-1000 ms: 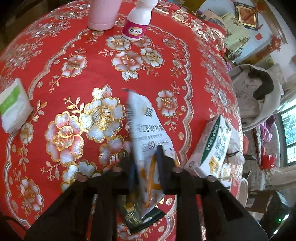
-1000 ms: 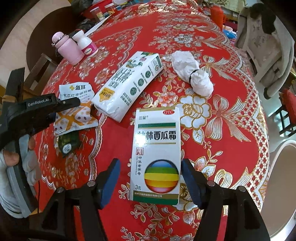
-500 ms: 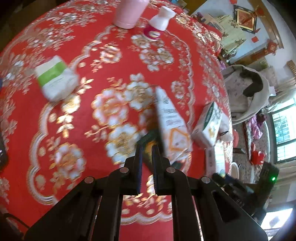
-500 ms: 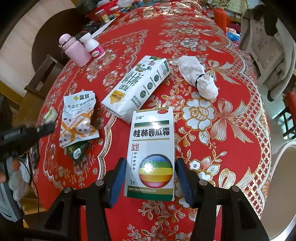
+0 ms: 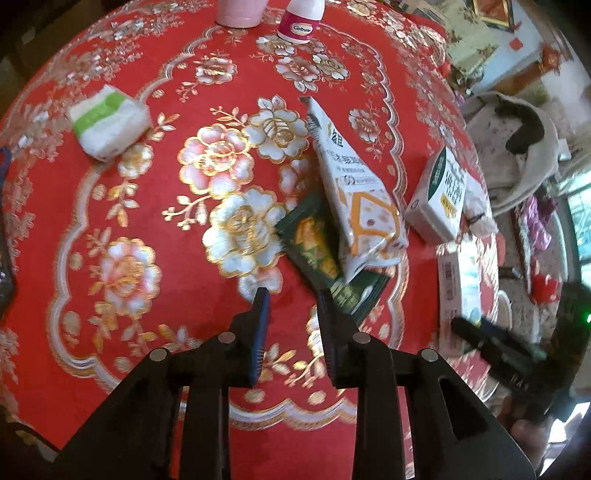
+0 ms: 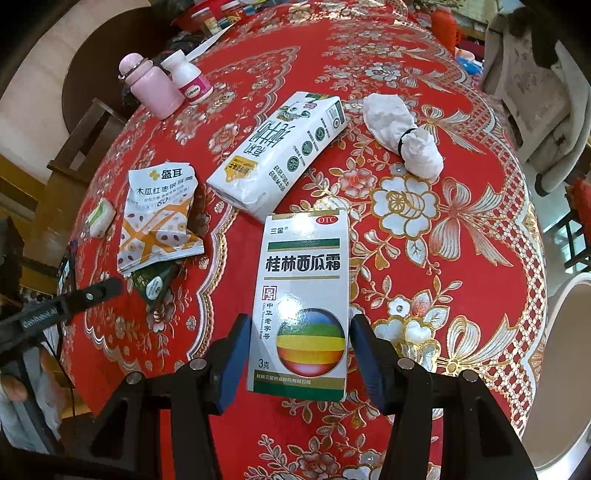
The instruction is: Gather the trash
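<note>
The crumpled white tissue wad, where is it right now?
In the right wrist view, the tissue wad lies upper right on the tablecloth, just right of the milk carton.

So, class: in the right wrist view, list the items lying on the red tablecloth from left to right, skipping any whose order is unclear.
Small green-and-white packet → torn white snack pouch → milk carton lying on its side → wad of white tissue with a black band.

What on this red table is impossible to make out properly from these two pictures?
- Pink bottle, left wrist view: top cut off by the frame edge.
- Dark green packet, right wrist view: mostly hidden under the white snack pouch.
- Medicine box, left wrist view: blurred, print unreadable.
- Jars at the far edge, right wrist view: too small.
</note>
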`<action>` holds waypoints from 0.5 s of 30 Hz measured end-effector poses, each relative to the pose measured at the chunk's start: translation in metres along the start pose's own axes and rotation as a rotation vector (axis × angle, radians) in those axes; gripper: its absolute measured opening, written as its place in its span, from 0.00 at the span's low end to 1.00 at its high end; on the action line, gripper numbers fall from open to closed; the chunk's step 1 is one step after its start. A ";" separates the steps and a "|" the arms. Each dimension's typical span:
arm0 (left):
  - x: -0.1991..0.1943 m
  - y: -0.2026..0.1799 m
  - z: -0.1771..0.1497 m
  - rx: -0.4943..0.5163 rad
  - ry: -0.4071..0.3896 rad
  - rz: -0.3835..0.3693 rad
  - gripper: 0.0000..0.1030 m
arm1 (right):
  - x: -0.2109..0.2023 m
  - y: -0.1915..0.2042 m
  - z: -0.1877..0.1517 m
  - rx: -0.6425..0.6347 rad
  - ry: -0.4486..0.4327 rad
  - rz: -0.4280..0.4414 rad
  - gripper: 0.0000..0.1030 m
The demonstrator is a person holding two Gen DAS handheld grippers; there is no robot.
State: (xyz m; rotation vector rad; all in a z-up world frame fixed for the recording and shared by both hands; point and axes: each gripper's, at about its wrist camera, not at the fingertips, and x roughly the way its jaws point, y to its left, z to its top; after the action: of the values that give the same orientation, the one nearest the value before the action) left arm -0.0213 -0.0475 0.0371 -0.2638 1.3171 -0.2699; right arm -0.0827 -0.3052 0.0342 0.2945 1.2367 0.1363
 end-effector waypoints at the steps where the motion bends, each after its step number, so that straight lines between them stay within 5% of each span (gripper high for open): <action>1: 0.001 -0.001 0.002 -0.005 -0.012 -0.001 0.24 | 0.001 -0.001 0.000 0.002 0.003 -0.001 0.51; 6: 0.017 -0.014 0.018 -0.012 -0.020 0.053 0.32 | 0.001 -0.008 -0.001 0.016 0.009 0.000 0.51; 15: 0.020 -0.038 0.039 -0.028 -0.051 -0.005 0.40 | -0.003 -0.017 0.001 0.013 0.021 -0.004 0.52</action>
State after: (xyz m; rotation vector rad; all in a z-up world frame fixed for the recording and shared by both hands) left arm 0.0191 -0.0892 0.0405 -0.2961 1.2710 -0.2479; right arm -0.0837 -0.3225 0.0323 0.3021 1.2588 0.1283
